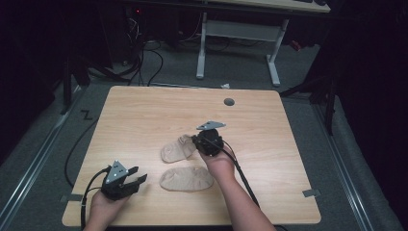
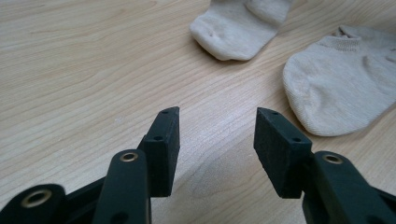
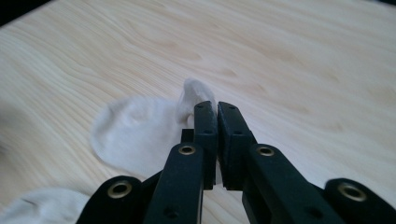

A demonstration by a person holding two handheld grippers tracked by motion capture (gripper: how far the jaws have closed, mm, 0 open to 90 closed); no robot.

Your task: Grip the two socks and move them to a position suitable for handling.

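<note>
One soft, light sock (image 1: pixel 177 149) is pinched at its cuff by the right gripper (image 1: pixel 198 140), while the left gripper (image 1: pixel 137 175) is held open.

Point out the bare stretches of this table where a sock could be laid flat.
The table is bare across its far half, from the far sock up to the round grommet hole, and along its right side past the right claw. It is crowded front-centre, where the near sock lies between the left claw and the right forearm.
</note>
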